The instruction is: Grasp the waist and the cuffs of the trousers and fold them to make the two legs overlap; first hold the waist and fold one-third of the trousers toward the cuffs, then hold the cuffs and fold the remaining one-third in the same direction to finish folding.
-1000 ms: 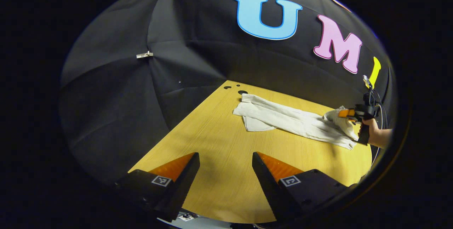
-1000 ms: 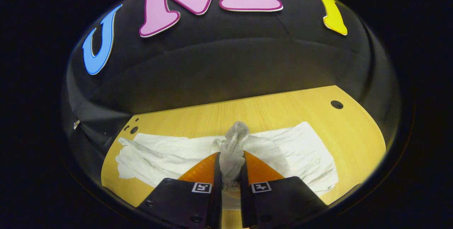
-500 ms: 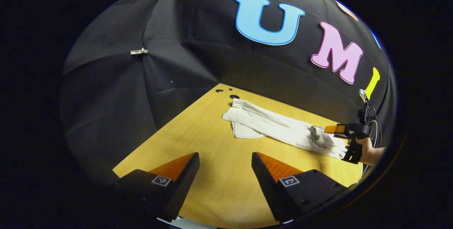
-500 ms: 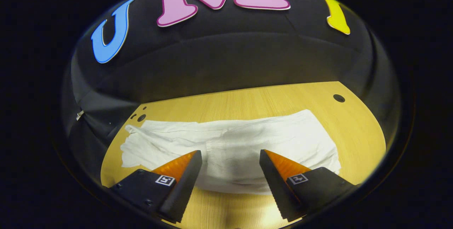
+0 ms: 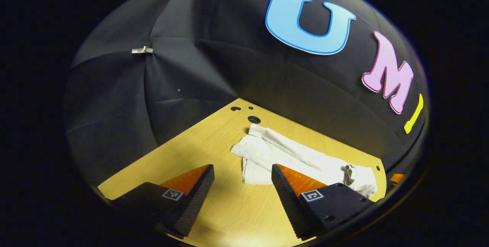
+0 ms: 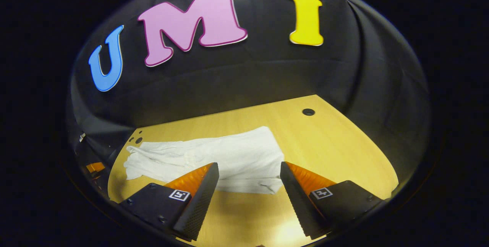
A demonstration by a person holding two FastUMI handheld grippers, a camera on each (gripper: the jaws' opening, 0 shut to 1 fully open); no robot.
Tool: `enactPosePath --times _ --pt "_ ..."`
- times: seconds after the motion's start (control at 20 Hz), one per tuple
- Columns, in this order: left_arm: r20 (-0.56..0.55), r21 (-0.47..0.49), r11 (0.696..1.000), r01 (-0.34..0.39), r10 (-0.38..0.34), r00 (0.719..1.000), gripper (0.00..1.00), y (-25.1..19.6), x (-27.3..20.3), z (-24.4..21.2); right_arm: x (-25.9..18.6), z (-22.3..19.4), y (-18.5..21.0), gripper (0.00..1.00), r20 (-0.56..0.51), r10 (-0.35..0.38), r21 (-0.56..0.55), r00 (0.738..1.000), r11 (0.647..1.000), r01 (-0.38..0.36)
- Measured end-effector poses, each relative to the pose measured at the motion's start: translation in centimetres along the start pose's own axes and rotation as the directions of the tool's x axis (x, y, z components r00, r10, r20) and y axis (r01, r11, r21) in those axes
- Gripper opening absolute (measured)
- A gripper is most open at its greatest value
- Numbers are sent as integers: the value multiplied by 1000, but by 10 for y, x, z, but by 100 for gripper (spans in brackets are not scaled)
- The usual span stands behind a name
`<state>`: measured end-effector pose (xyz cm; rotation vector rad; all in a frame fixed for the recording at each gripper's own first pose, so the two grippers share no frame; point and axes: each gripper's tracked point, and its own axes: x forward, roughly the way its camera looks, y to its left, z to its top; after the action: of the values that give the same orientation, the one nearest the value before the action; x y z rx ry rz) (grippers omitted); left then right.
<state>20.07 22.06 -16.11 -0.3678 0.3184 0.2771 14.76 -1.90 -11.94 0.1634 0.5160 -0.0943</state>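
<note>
Here both claws are empty and spread wide above the bench, neither touching cloth. In the right gripper view the right gripper [image 6: 248,170] hangs over the near edge of the bench [image 6: 344,144], and the trousers [image 6: 214,155] lie just past its fingertips, flat on the wood. The wide, blunt end, which I take for the waist, sits straight ahead between the two fingers; from there the cloth runs off to the left of that view, narrowing to a ragged end close to the small holes [image 6: 137,139] at the far left corner. So the long axis runs crosswise to this claw, roughly along the bench's far side. In the left gripper view the left gripper [image 5: 242,170] is likewise open over bare wood, and the narrow end of the trousers [image 5: 267,151] lies just ahead and a little right of its fingers, near the round hole [image 5: 254,119] by the far corner; the cloth stretches away to the right, ending in a small bunched lump [image 5: 349,172] near the bench's right edge. By my reading each claw is nearest its own end: the right to the waist, the left to the cuffs. Whether the legs already overlap squarely is hard to tell; the narrow end looks somewhat splayed.
</note>
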Motion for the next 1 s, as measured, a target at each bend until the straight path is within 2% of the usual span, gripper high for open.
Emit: enactPosePath --times 0.15,0.35,0.55,0.65,0.75,0.95,1.0 --pt "-30 -24 1000 -3 2 1000 96 -13 48 -8 -46 -8 -49 98 -11 -78 44 997 996 79" --pt "-46 13 997 -70 71 996 96 -17 101 -17 -109 -34 -102 98 -44 -185 90 982 978 188" --pt "-91 76 988 -138 144 985 96 -17 131 -39 -157 -68 -133 99 -104 -271 108 957 953 282" --pt "-93 122 974 -192 204 975 96 -8 143 -47 -171 -86 -137 98 -134 -290 104 948 947 304" --pt "-97 133 972 -194 207 973 96 -10 148 -53 -176 -100 -135 99 -160 -286 90 945 949 303" --pt "-84 238 954 -183 207 975 98 -14 154 -55 -174 -124 -121 99 -213 -252 101 944 955 277" --pt "-79 235 955 -181 204 976 98 -16 155 -55 -174 -127 -116 99 -217 -240 109 946 957 267"
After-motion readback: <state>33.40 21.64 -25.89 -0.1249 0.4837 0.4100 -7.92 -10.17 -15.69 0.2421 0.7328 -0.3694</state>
